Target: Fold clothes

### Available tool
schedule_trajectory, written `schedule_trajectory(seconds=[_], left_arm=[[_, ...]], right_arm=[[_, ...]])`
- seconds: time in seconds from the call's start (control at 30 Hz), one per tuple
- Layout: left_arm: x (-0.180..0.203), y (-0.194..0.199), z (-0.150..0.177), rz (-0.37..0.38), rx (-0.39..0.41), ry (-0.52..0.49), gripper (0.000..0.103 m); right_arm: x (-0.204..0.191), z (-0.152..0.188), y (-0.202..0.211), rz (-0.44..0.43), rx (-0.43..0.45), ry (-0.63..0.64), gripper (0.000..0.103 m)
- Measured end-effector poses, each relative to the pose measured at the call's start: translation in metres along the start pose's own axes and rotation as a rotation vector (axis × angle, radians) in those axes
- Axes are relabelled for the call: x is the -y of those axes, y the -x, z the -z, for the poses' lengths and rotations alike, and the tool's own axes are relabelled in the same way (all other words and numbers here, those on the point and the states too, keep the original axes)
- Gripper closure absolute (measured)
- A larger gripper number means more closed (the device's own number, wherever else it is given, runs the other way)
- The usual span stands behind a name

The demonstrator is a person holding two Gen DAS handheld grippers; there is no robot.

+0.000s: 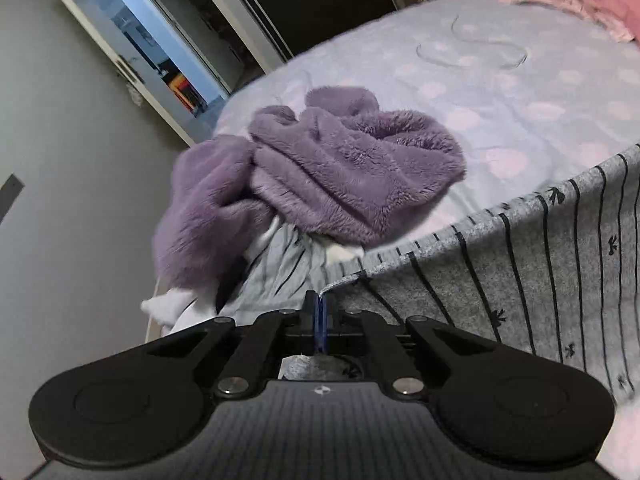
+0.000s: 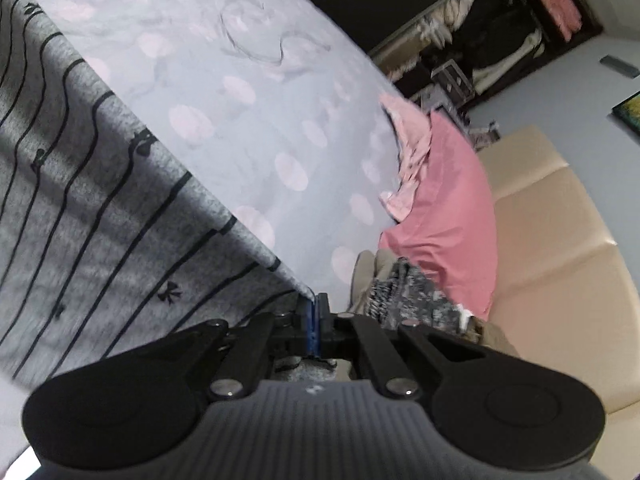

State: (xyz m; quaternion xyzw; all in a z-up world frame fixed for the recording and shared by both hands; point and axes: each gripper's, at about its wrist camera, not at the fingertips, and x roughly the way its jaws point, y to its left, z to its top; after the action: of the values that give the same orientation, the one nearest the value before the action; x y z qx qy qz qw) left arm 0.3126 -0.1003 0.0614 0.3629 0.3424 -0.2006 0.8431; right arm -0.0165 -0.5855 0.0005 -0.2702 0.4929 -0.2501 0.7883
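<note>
Both grippers, left gripper [image 1: 320, 304] and right gripper [image 2: 316, 304], are clamped on the striped grey garment [image 1: 540, 272], apparently at opposite corners, stretching its edge taut to fold.

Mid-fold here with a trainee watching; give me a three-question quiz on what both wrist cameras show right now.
1. True or false: both grippers are shut on the grey striped garment.
2. What lies crumpled on the bedsheet beyond the left gripper?
3. What lies nearer the right gripper: A) pink bedding, B) clothes hanger?

Key: 1 true; 2 the purple fluffy garment; 3 A.
</note>
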Motion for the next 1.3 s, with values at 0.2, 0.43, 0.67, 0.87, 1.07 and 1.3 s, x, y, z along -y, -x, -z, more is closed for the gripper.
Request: schedule_trajectory(seconds=[0.2,0.43,0.67,0.87,1.07,1.3], left_arm=[[0.030,-0.101,-0.028,0.012,-0.082,-0.020,0.103],[0.029,-0.157,-0.027,0.034,-0.119,0.069,0.093],[-0.022,-0.129,-0.014,0.053,-0.056,0.255,0.085],[-0.035,-0.106,0.011,0.119,-0.087,0.319,0.058],[-0.021,-0.127,0.030,0.141,-0.174,0.393,0.081],[-0.035,-0.128,0.021,0.058,-0.057,0.515,0.103]], right_arm=[[-0.024,-0.022,-0.069,-0.014,-0.084,0.026,0.102],[-0.044,-0.024,-0.115,-0.047,-0.149,0.007,0.102],[-0.041,-0.022,-0.120,-0.073,-0.171,-0.146,0.094],[-0.026,-0.012,-0.103,-0.070,-0.160,-0.279,0.079],[-0.028,0.001,-0.087,-0.066,-0.148,-0.314,0.079],[-0.025,0.009,-0.078,-0.065,-0.135,-0.305,0.079]])
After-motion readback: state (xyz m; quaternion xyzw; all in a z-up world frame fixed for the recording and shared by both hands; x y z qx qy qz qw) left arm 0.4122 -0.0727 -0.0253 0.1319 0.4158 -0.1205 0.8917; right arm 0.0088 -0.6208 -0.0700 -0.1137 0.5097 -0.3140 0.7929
